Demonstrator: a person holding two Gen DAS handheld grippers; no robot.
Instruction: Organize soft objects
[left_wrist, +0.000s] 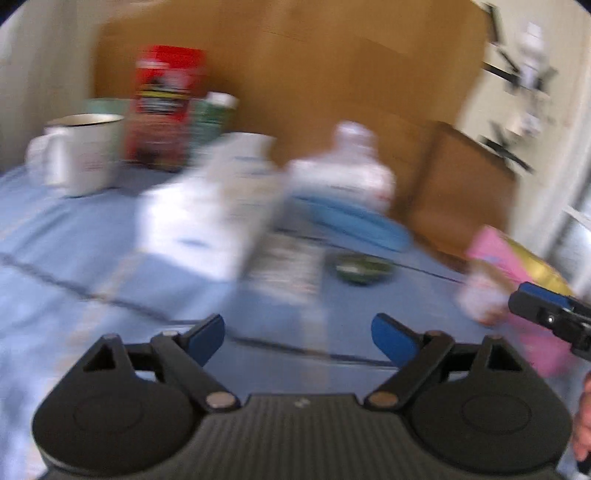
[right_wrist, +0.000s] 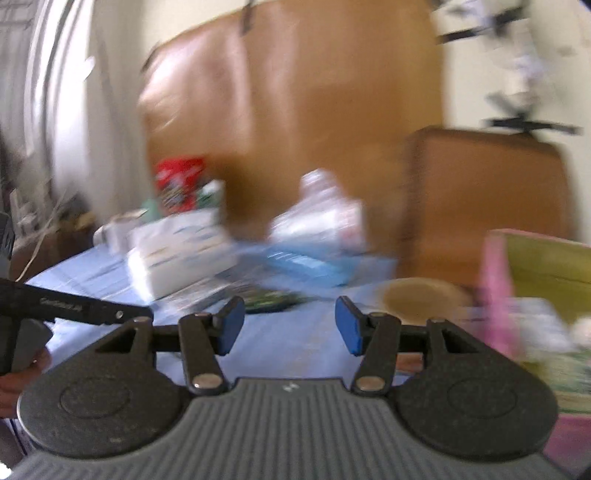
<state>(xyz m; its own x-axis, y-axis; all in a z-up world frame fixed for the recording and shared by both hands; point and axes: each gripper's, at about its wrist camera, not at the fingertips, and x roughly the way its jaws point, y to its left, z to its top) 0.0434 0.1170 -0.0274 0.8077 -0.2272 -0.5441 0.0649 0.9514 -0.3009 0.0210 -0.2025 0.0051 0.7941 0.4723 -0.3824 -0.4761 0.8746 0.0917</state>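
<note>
Both views are blurred by motion. A white soft pack (left_wrist: 207, 210) lies on the blue cloth (left_wrist: 74, 258), with a printed packet (left_wrist: 288, 266) in front of it. A clear plastic bag (left_wrist: 343, 173) rests on a flat blue pack (left_wrist: 354, 221) behind. My left gripper (left_wrist: 299, 328) stands open above the cloth, short of the packet, with nothing between its fingers. My right gripper (right_wrist: 290, 317) is open and empty too, over bare blue cloth (right_wrist: 295, 343). From there the white pack (right_wrist: 177, 254) lies far left and the blue pack (right_wrist: 306, 266) straight ahead.
A white mug (left_wrist: 81, 151), a red canister (left_wrist: 166, 107) and a green bottle (left_wrist: 214, 118) stand at the back left. A dark green dish (right_wrist: 273, 299) and a tan disc (right_wrist: 417, 299) lie mid-table. A pink and yellow box (right_wrist: 535, 280) stands right. Brown cardboard (right_wrist: 295, 110) backs the table.
</note>
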